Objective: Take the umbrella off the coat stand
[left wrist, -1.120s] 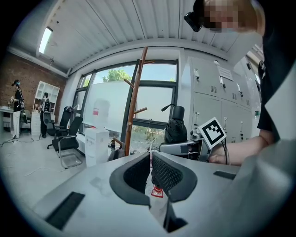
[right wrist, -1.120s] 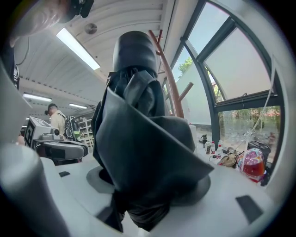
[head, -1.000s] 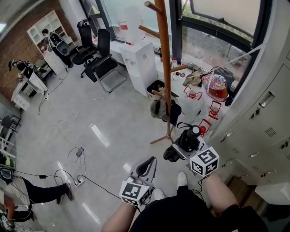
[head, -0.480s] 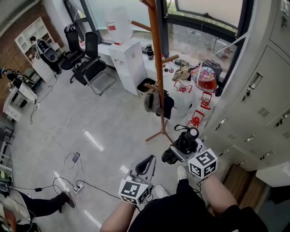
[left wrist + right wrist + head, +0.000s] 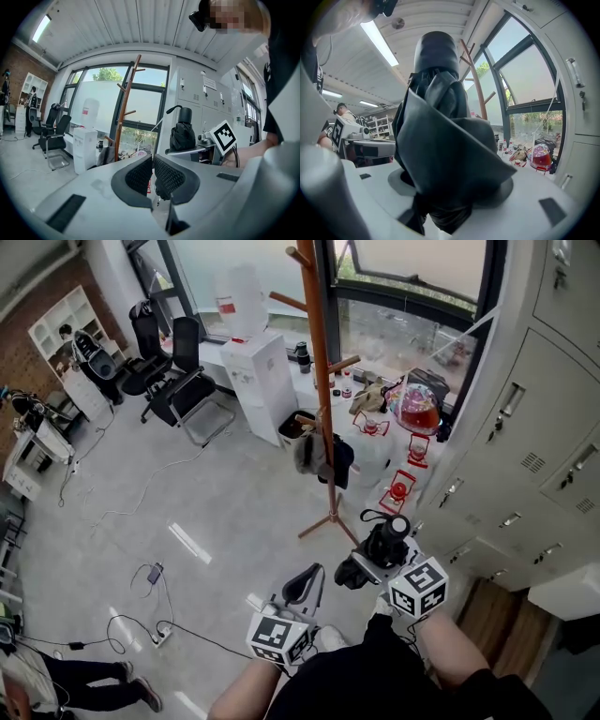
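2 grippers show: the right gripper (image 5: 367,561) pinches a folded black fabric umbrella (image 5: 386,538), clear of the brown wooden coat stand (image 5: 319,381) at 12 o'clock; the left gripper (image 5: 298,585) has its fingers pressed together, empty.

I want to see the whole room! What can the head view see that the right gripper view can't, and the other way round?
Only the head view shows the floor and the office chairs. Only the right gripper view shows the ceiling lights. Both show the black umbrella clamped in the right gripper, and the wooden coat stand by the window.
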`<state>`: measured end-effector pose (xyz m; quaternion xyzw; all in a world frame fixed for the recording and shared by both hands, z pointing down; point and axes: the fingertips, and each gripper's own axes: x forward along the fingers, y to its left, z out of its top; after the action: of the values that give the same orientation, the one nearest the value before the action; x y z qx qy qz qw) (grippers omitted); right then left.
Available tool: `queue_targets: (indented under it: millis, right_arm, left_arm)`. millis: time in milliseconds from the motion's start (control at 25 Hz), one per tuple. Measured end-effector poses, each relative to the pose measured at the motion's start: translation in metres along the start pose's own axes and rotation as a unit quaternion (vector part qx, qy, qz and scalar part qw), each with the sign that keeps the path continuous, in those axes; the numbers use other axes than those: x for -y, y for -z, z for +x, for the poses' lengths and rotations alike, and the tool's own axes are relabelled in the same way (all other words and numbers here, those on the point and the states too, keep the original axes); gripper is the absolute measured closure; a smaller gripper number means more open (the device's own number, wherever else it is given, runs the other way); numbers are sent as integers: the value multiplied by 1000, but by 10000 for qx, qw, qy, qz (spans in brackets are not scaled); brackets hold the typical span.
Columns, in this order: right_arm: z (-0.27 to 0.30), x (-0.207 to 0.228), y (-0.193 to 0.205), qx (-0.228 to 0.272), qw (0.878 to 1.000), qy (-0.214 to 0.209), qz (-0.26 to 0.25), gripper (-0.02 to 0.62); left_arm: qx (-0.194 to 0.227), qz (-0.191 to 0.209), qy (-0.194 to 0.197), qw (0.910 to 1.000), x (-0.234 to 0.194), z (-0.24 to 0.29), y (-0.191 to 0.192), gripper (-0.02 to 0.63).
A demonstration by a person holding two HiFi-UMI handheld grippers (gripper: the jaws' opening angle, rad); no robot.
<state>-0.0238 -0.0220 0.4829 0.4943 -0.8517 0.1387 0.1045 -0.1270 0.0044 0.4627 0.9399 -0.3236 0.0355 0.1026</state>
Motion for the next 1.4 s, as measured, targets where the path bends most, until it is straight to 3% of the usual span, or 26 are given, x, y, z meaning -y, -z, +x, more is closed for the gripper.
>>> queue_targets:
  millis: [480,1400]
  right_arm:
    - [-7,-17,-1,56,9999,-100,-109,259]
    - [-11,-8,-6,116,9999,23,-47,261]
  left_arm:
    - [97,-11,15,10000,4,-5,-4,580]
    - [113,-42,69,9999,10,-2,-5,581]
